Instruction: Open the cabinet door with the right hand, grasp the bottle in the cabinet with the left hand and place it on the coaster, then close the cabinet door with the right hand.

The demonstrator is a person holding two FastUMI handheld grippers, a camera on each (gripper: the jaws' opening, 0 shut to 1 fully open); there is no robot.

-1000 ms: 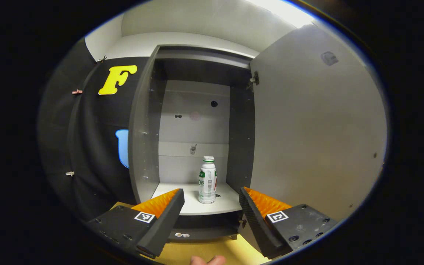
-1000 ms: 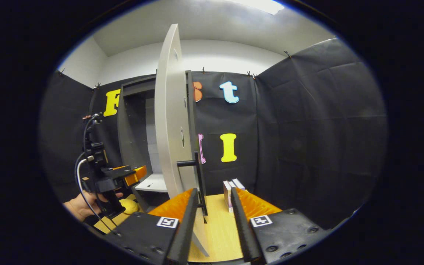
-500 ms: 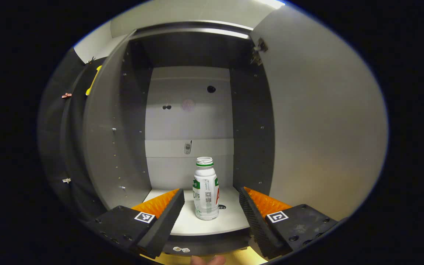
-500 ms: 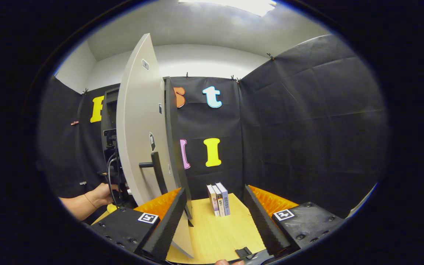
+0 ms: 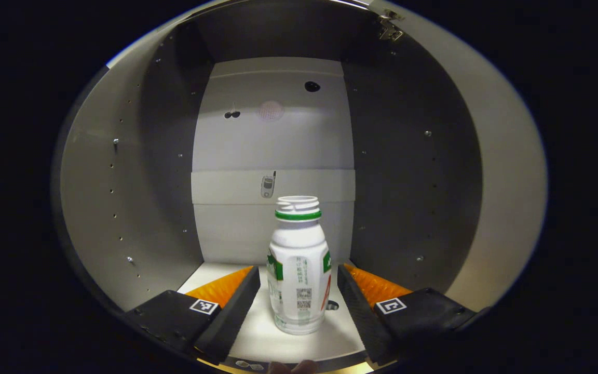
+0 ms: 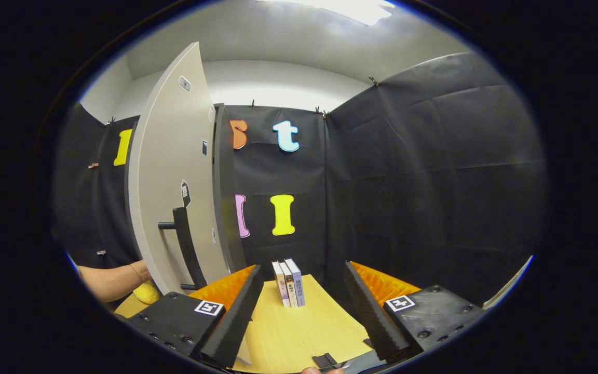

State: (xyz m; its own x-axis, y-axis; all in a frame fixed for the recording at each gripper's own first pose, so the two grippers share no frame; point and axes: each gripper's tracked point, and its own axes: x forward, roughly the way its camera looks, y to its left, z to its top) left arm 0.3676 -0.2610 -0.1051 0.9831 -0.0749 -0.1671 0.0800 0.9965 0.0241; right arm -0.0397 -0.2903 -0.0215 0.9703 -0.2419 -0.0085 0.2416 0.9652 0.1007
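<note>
Inside the cabinet (image 5: 138, 171), we are holding our left tool (image 5: 299, 306) spread wide, its two ribbed fingers (image 5: 229, 288) flanking the bottle (image 5: 299, 275) without pressing on it. That bottle is standing upright on the smooth pale shelf (image 5: 257, 332), a rounded white plastic form with a green ring under its uncapped threaded neck and a printed label wrapping its body. Around it we are seeing matte dark side walls dotted with rows of small peg holes, and a flat light back panel (image 5: 273, 140) with a few round holes.

Meanwhile our right tool (image 6: 301, 301) is resting released, fingers (image 6: 236, 306) well apart and gripping nothing, above the yellow wood-grain counter (image 6: 299, 332). To its left the door (image 6: 172, 171) is standing open, a flat pale slab carrying a slim dark bar handle (image 6: 185, 244). Near it a bare forearm (image 6: 114, 280) is reaching past a rounded yellow object (image 6: 148, 293). Three thin books (image 6: 288, 283) are standing upright on the counter between the right tool's fingers, farther back. We are not seeing the coaster from here.
</note>
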